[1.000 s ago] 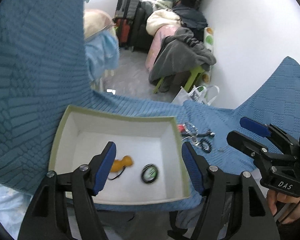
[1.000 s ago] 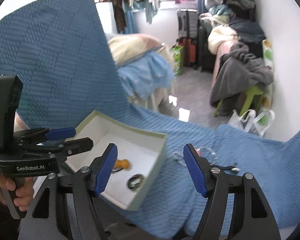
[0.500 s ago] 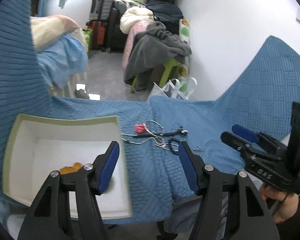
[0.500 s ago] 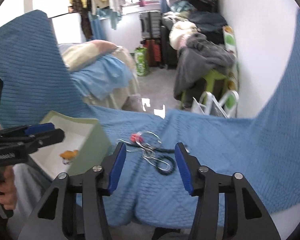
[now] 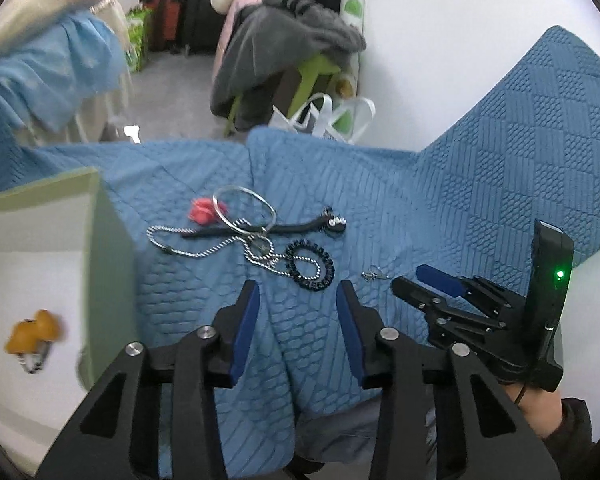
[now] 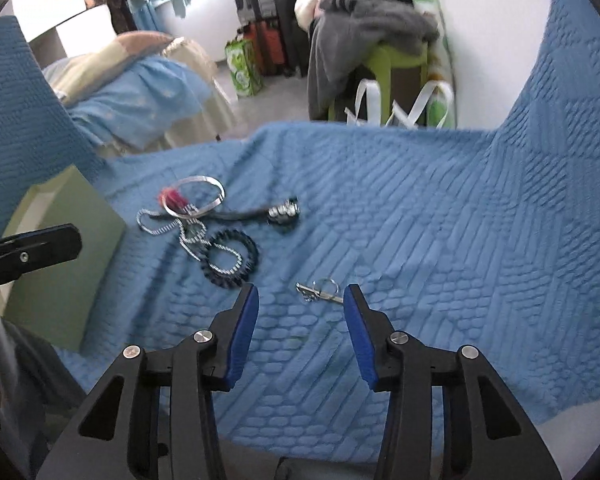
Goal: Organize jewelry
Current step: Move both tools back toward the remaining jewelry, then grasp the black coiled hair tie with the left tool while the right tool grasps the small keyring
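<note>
With both tools held spread-fingered and empty, the right gripper (image 6: 300, 300) hangs nearest the small silver ring charm (image 6: 320, 291), apart from the tangled chain-and-bangle heap (image 5: 252, 236) beside the green-walled white box (image 5: 108, 276). That loner looks the easiest pick; the left gripper (image 5: 298, 300) hovers close before the heap, and an orange trinket (image 5: 34, 330) already lies boxed.

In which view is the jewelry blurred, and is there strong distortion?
Right wrist view: motion blur smears the silver bangle and chain. Left wrist view: the black beaded bracelet is sharper, the orange piece blurred. Both views bend the blue quilt edges strongly.
</note>
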